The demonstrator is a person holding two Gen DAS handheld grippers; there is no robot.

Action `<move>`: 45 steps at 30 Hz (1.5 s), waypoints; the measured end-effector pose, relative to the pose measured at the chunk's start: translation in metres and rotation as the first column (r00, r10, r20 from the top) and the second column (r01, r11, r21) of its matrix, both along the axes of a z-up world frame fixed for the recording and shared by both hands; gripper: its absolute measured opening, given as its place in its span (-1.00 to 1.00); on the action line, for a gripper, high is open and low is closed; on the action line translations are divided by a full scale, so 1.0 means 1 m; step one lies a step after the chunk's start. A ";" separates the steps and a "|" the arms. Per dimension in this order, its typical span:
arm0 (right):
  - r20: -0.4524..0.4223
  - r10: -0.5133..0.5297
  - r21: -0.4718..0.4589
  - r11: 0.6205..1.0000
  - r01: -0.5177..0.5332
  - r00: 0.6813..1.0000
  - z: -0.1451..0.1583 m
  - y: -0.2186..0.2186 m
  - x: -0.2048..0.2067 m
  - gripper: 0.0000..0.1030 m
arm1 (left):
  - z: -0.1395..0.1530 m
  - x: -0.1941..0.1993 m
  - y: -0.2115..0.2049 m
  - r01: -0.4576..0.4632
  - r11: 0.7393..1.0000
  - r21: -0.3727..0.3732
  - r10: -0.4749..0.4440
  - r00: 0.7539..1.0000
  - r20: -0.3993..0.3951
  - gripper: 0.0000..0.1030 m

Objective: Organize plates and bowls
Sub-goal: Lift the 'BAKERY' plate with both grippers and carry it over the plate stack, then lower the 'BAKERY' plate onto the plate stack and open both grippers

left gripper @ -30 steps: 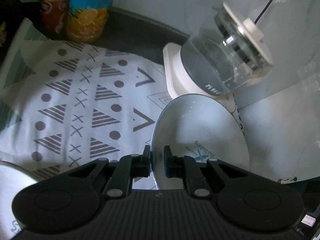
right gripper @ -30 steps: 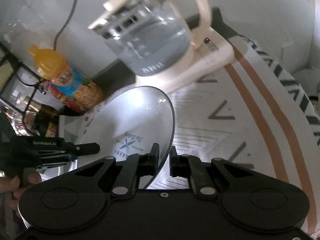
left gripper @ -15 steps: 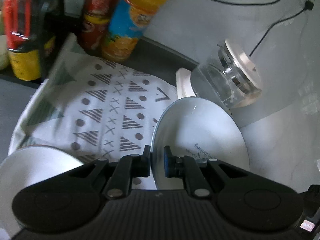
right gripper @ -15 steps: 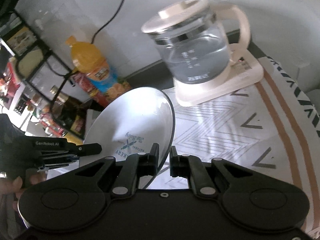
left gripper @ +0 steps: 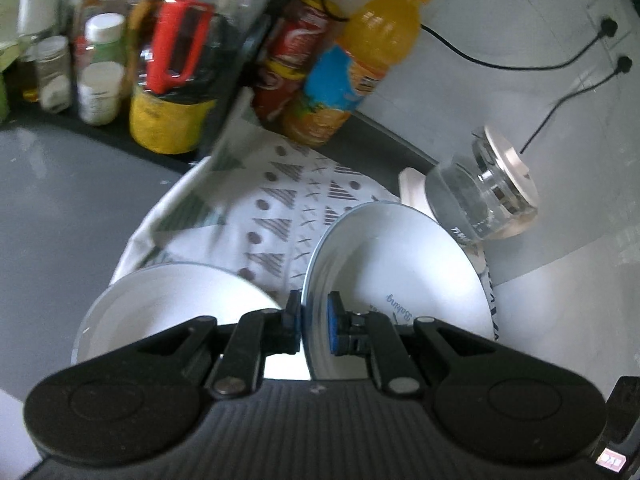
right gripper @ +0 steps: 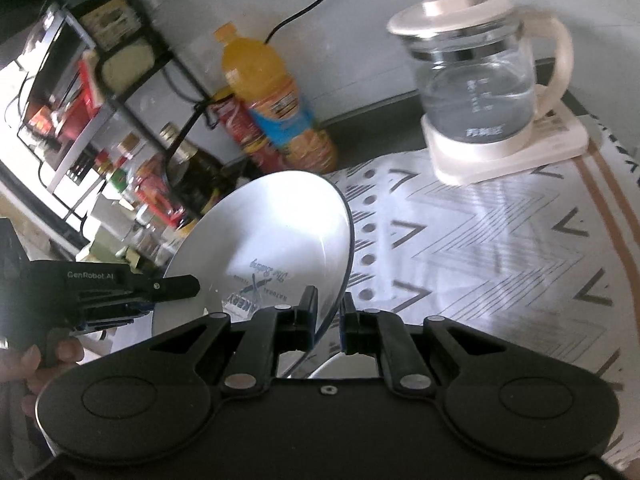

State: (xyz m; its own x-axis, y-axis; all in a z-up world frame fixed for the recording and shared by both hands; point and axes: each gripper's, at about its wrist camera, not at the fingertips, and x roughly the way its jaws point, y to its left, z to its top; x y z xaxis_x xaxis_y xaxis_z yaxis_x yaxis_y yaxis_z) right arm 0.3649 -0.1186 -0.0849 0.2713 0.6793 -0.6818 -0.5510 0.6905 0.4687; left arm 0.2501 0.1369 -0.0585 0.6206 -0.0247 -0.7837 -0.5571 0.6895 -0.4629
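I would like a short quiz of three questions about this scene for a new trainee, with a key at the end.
1. True or false: both grippers are shut on the same plate.
2. Which object stands on the beige base at the back of the patterned cloth? A) a glass kettle B) a red can C) a bowl
3. Fill in: in the left wrist view, a second white dish lies to the ___ of the held plate.

Key: 1 true: left gripper and right gripper both pinch its rim. 2 A, the glass kettle. 3 left.
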 end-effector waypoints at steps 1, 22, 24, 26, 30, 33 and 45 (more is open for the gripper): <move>-0.001 0.005 -0.001 1.000 -0.005 1.000 0.000 0.002 -0.004 -0.79 | 0.000 -0.005 0.002 -0.006 1.000 0.001 0.006 1.000 -0.001 -0.80; 0.014 0.126 -0.092 0.988 -0.124 0.992 -0.021 0.047 -0.077 -0.77 | -0.038 -0.086 0.029 -0.113 0.993 -0.016 0.112 0.992 -0.054 -0.80; 0.023 0.138 -0.107 0.985 -0.134 0.990 -0.023 0.052 -0.082 -0.77 | -0.045 -0.089 0.033 -0.119 0.993 -0.021 0.118 0.991 -0.064 -0.80; 0.030 0.148 -0.124 0.982 -0.143 0.989 -0.027 0.057 -0.088 -0.76 | -0.052 -0.092 0.036 -0.125 0.992 -0.030 0.122 0.990 -0.073 -0.80; 0.046 0.167 -0.168 0.973 -0.157 0.985 -0.033 0.065 -0.096 -0.76 | -0.061 -0.096 0.041 -0.131 0.991 -0.041 0.127 0.989 -0.080 -0.79; 0.068 0.192 -0.202 0.964 -0.175 0.979 -0.037 0.072 -0.103 -0.75 | -0.068 -0.098 0.045 -0.139 0.989 -0.044 0.134 0.987 -0.088 -0.78; 0.105 0.256 -0.309 0.927 -0.214 0.961 -0.056 0.094 -0.130 -0.63 | -0.092 -0.095 0.051 -0.131 0.991 -0.025 0.126 0.981 -0.146 -0.73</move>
State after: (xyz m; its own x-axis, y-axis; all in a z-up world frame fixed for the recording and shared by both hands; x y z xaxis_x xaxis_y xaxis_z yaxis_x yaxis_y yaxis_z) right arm 0.2354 -0.0249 -0.1406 0.2360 0.5125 -0.8256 -0.7597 0.6271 0.1720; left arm 0.1547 0.1880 -0.1505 0.5016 0.0194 -0.8649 -0.7025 0.5925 -0.3942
